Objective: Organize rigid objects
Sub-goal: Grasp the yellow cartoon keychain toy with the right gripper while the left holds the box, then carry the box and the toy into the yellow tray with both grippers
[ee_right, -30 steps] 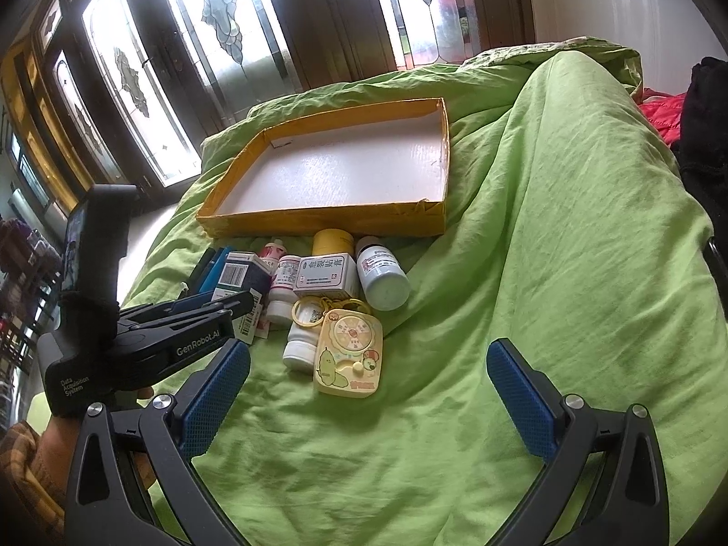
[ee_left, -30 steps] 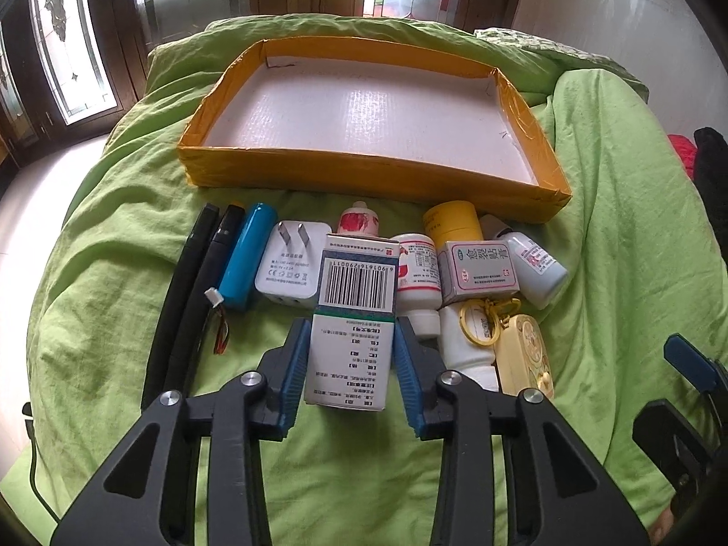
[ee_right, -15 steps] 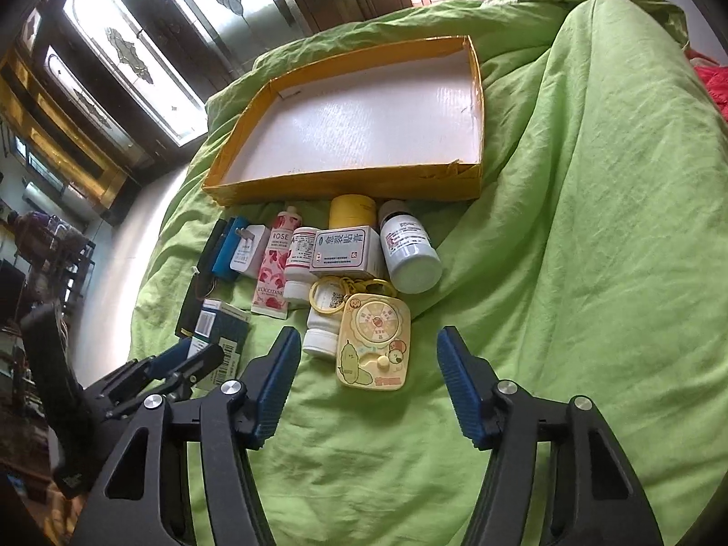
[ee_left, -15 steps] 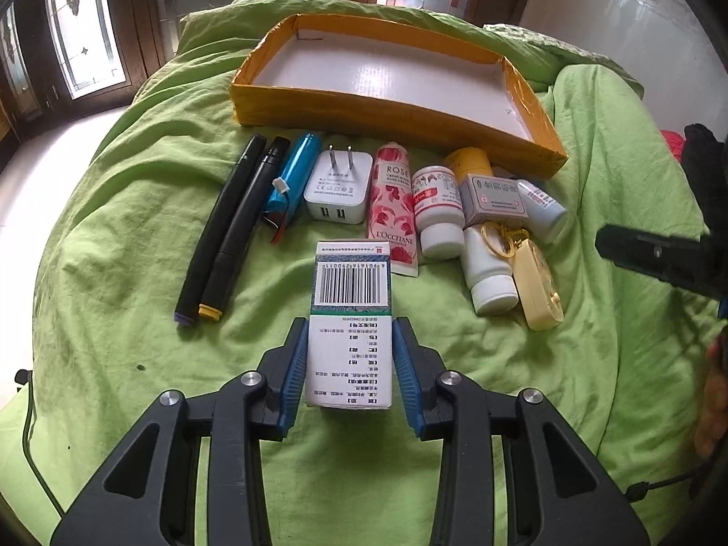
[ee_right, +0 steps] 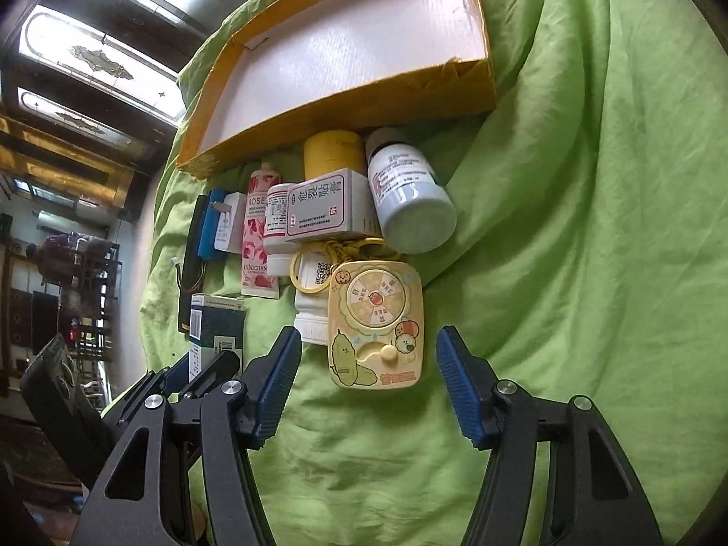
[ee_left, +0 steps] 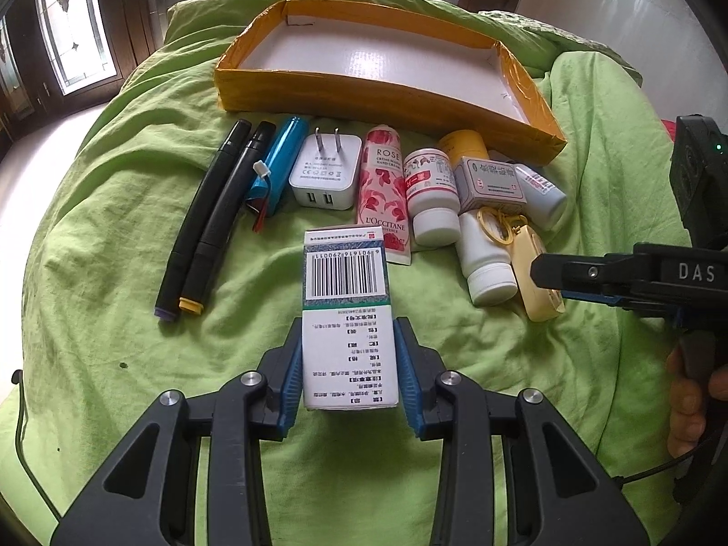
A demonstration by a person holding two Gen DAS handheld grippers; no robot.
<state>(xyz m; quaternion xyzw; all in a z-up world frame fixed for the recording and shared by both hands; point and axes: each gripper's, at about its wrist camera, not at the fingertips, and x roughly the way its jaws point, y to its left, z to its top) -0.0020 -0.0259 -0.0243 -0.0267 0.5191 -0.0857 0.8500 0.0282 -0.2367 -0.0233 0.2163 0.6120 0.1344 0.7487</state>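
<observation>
A green blanket (ee_left: 136,318) carries a yellow tray (ee_left: 391,91) at 12 o'clock, with a row of small items just below it. The left gripper (ee_left: 349,373) pinches a white box (ee_left: 348,318). The right gripper (ee_right: 368,380), its jaws having just narrowed, stands spread around a yellow toy (ee_right: 375,323), pads not touching it.

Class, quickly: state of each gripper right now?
Left gripper: shut on the barcoded carton.
Right gripper: open, holding nothing, just narrowed toward the yellow toy.
</observation>
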